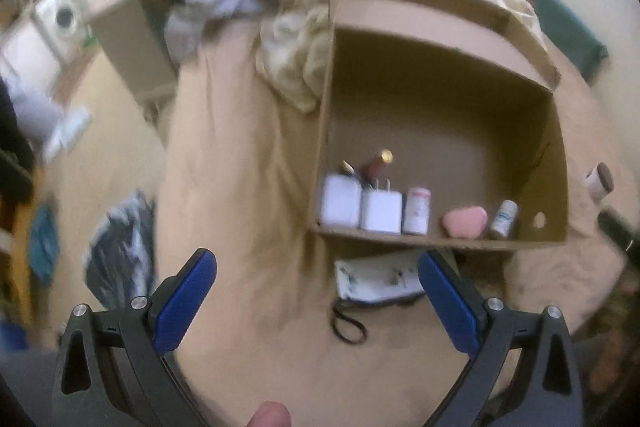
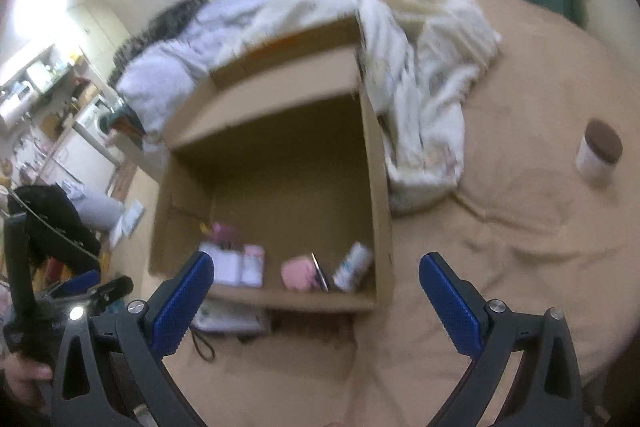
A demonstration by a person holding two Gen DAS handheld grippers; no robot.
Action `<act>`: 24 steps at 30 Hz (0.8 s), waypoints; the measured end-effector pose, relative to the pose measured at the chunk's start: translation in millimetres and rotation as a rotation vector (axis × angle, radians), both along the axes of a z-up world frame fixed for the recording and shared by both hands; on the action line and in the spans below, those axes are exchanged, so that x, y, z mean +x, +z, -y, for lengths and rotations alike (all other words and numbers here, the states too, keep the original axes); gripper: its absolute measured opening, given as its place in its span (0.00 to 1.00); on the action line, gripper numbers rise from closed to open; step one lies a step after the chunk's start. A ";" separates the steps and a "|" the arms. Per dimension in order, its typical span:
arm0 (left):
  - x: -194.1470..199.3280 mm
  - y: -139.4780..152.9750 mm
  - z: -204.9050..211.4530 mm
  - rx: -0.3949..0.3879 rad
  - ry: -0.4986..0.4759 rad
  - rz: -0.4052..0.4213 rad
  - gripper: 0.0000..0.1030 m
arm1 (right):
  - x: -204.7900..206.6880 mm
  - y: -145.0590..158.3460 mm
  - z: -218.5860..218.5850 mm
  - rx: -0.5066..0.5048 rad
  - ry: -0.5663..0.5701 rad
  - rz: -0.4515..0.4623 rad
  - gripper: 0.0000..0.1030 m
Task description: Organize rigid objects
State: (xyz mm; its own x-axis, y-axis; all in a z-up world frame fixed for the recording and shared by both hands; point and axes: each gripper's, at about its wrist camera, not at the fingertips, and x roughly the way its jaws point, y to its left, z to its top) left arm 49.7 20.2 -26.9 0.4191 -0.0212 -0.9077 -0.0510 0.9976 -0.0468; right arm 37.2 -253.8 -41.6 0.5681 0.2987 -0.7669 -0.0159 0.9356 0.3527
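Both hand-held grippers, left point(image 1: 318, 291) and right point(image 2: 316, 293), spread empty; bottle point(image 1: 503, 219) label in cardboard box point(image 1: 554, 163) unreadable.

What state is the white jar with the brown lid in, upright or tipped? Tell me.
Upright. The jar stands on the tan bedspread with its brown lid on top, outside the cardboard box.

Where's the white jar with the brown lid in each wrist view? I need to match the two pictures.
Left wrist view: white jar with the brown lid sits at the far right edge, on the tan bedsheet, right of the cardboard box.
Right wrist view: upper right, standing on the sheet, well right of the box.
Shared landmark: the cardboard box; the pink item lies along its near wall.
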 end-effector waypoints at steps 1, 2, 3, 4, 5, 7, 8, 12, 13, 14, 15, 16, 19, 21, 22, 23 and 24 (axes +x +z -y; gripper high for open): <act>0.3 0.0 0.2 -0.022 -0.001 0.000 0.98 | -1.2 -5.9 -2.5 0.016 0.015 -0.023 1.00; 0.4 0.9 2.0 -0.013 -0.003 0.005 0.98 | -0.8 -12.5 -4.8 0.047 0.034 -0.055 1.00; 0.3 2.0 4.0 0.002 -0.007 0.009 0.98 | 1.6 -22.6 -8.6 0.092 0.062 -0.111 1.00; 0.7 2.2 6.9 0.015 -0.013 0.010 0.98 | 4.2 -32.0 -12.7 0.124 0.085 -0.161 1.00; 1.2 2.4 8.0 0.013 -0.015 0.008 0.98 | 6.8 -41.7 -17.7 0.144 0.108 -0.204 1.00; 2.3 3.6 9.0 -0.003 -0.019 0.002 0.98 | 11.8 -59.1 -30.5 0.096 0.142 -0.273 1.00; 2.2 4.0 9.1 -0.009 -0.020 0.001 0.98 | 14.8 -66.1 -36.0 0.066 0.152 -0.296 1.00; 2.1 6.6 5.5 -0.033 -0.015 -0.004 0.98 | 27.1 -88.3 -45.7 0.097 0.163 -0.371 1.00; 1.7 6.8 4.0 -0.038 -0.010 -0.004 0.98 | 31.6 -94.1 -46.2 0.098 0.152 -0.387 1.00; 1.9 6.6 2.3 -0.040 -0.004 -0.006 0.98 | 36.1 -100.1 -46.1 0.102 0.142 -0.404 1.00; 2.3 6.3 1.6 -0.041 0.000 -0.009 0.98 | 40.4 -107.5 -45.7 0.116 0.132 -0.427 1.00; 3.1 5.4 0.5 -0.042 0.005 -0.014 0.98 | 44.0 -113.9 -45.1 0.128 0.121 -0.447 1.00; 4.8 3.5 -2.3 -0.065 0.017 -0.029 0.98 | 52.4 -125.2 -42.3 0.134 0.082 -0.473 1.00; 4.6 3.7 -2.6 -0.068 0.019 -0.028 0.98 | 56.4 -134.3 -42.5 0.124 0.069 -0.490 1.00; 4.8 4.1 -2.5 -0.067 0.021 -0.027 0.98 | 56.4 -136.3 -42.4 0.115 0.058 -0.484 1.00; 4.8 4.2 -2.4 -0.066 0.021 -0.026 0.98 | 56.1 -137.2 -42.5 0.110 0.052 -0.473 1.00; 4.8 3.8 -2.1 -0.068 0.022 -0.028 0.98 | 56.0 -138.0 -43.2 0.104 0.047 -0.465 1.00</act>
